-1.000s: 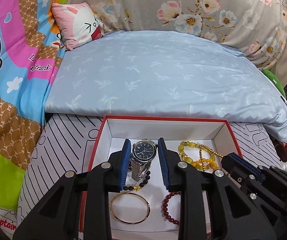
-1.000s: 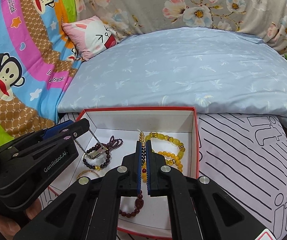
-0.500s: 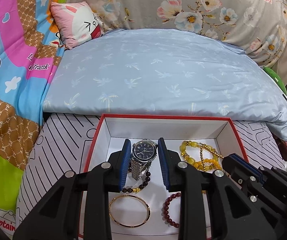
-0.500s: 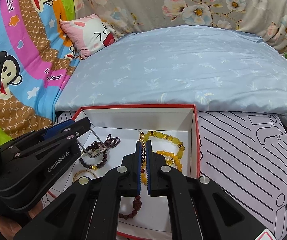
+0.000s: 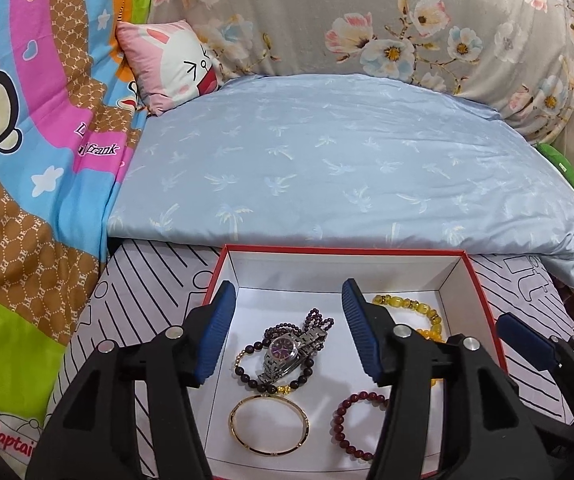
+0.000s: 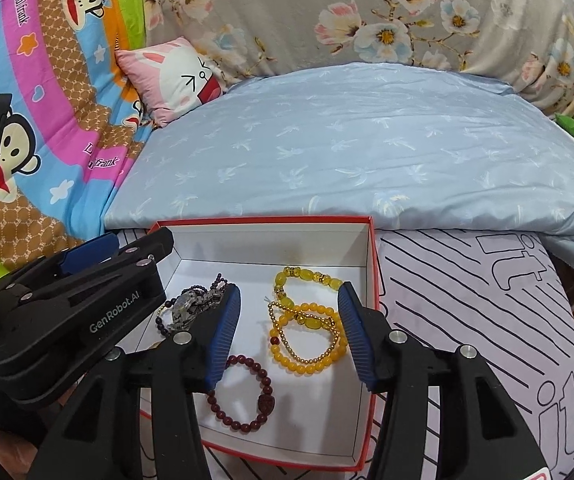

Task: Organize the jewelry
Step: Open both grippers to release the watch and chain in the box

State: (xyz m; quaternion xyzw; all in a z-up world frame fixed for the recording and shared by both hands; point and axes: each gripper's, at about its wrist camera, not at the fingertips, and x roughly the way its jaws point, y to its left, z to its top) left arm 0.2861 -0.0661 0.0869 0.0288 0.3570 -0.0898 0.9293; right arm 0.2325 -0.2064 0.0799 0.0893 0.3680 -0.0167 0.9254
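Observation:
A red-rimmed white box (image 5: 483, 292) (image 6: 373, 280) sits on the striped cover. In it lie a silver watch (image 5: 287, 352) (image 6: 189, 306) on dark purple beads (image 5: 315, 318), a gold bangle (image 5: 269, 426), a dark red bead bracelet (image 5: 347, 424) (image 6: 243, 392), yellow bead bracelets (image 6: 307, 332) (image 5: 411, 306) and a thin gold bead chain (image 6: 307, 354). My left gripper (image 5: 285, 334) is open and empty above the watch. My right gripper (image 6: 289, 334) is open and empty above the yellow beads.
A light blue quilt (image 5: 347, 168) lies just behind the box. A pink rabbit pillow (image 5: 171, 64) and a cartoon monkey blanket (image 5: 19, 128) are to the left. A floral cover (image 5: 407, 20) is at the back. The striped cover (image 6: 487, 320) extends right of the box.
Both grippers have opened. The left let go of the watch, which now lies on the dark beads. The right let go of the gold bead chain, which now lies on the yellow beads.

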